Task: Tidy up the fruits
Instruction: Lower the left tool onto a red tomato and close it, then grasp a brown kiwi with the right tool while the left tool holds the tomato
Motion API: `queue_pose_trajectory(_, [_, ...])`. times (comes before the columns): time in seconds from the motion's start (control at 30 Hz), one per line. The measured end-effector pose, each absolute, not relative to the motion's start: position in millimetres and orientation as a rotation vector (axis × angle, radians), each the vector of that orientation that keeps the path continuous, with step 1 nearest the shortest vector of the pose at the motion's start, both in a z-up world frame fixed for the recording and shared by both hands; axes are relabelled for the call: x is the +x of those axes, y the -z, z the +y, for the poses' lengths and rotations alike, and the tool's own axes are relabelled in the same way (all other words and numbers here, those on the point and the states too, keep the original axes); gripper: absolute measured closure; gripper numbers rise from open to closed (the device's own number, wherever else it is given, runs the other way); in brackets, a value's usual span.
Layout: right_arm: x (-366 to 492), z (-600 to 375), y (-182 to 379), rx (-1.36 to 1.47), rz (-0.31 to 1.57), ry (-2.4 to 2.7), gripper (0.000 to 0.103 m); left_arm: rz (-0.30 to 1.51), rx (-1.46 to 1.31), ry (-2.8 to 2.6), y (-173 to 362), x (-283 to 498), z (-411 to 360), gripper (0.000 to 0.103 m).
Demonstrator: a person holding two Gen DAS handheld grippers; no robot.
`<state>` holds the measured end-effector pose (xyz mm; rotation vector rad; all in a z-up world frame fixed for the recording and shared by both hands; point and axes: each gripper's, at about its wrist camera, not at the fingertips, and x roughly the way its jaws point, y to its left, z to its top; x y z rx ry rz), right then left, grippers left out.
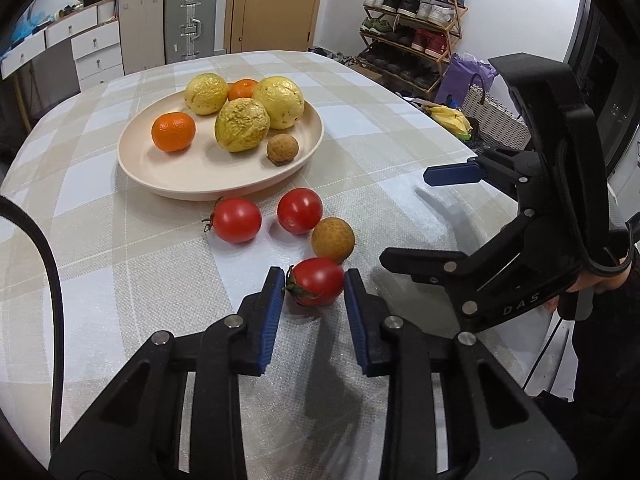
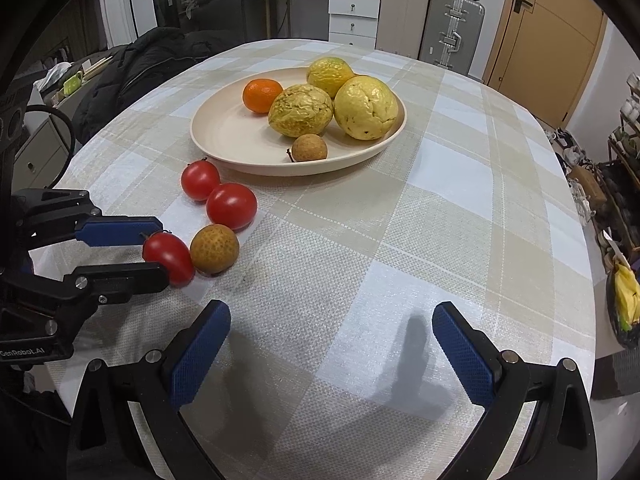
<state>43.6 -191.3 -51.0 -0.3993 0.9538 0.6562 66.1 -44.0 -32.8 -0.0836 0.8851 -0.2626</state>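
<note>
On the left tool [image 2: 170, 254], seen at the left edge of the right wrist view, white lettering read "GenRobot.AI" on its black body. Its blue pads had narrowed onto a small red tomato [image 1: 316, 281] that sat on the desk [image 1: 120, 264], one pad at the stem end and one at the opposite side, both touching. The tool angled down toward the checked cloth. Just beside the gripped tomato, touching or nearly so, lay a brown longan [image 1: 333, 239]. Beyond these sat two more tomatoes [image 1: 236, 220], close together, between the held one and the plate [image 1: 160, 168].

The cream plate stood further back on the desk and carried two tangerines [image 1: 173, 131], three wrinkled yellow fruits [image 1: 241, 125] and a second longan [image 1: 282, 149] near its front rim.

To the right, the right tool [image 2: 332, 344] hung above bare cloth with its blue pads standing wide and nothing between them, pitched down at the desk. In the left wrist view its black frame showed the letters "DAS", and a hand [image 1: 596, 280] gripped its handle at the right edge. A suitcase stood by the door behind; writing on the boxes above it was too small to read.
</note>
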Motion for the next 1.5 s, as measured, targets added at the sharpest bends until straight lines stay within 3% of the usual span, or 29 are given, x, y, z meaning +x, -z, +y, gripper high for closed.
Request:
queue_pose_trajectory(0.73, [36,-183,44,-0.359,0.925,-0.699,0.001,0.874,-0.07,0.231,28,67,-35,0.079])
queue_pose_trajectory(0.83, [30,-173,46,-0.365,0.934,-0.747,0.009,0.864,-0.082,0.216,25,67,-29,0.079])
queue_pose_trajectory(0.93, [25,-164,48,-0.37,0.934,-0.784,0.028,0.856,-0.091,0.204,22,67,-24,0.079])
queue_pose_trajectory(1.13, [21,-153,48,-0.345,0.924,-0.818,0.038,0.849,-0.105,0.187,20,68,-17,0.079])
queue_pose_trajectory(1.27, [20,-151,47,-0.34,0.909,-0.821,0.05,0.849,-0.115,0.178,21,68,-15,0.079])
queue_pose_trajectory(1.5, [16,-146,46,-0.334,0.902,-0.835,0.06,0.849,-0.114,0.177,22,68,-14,0.079])
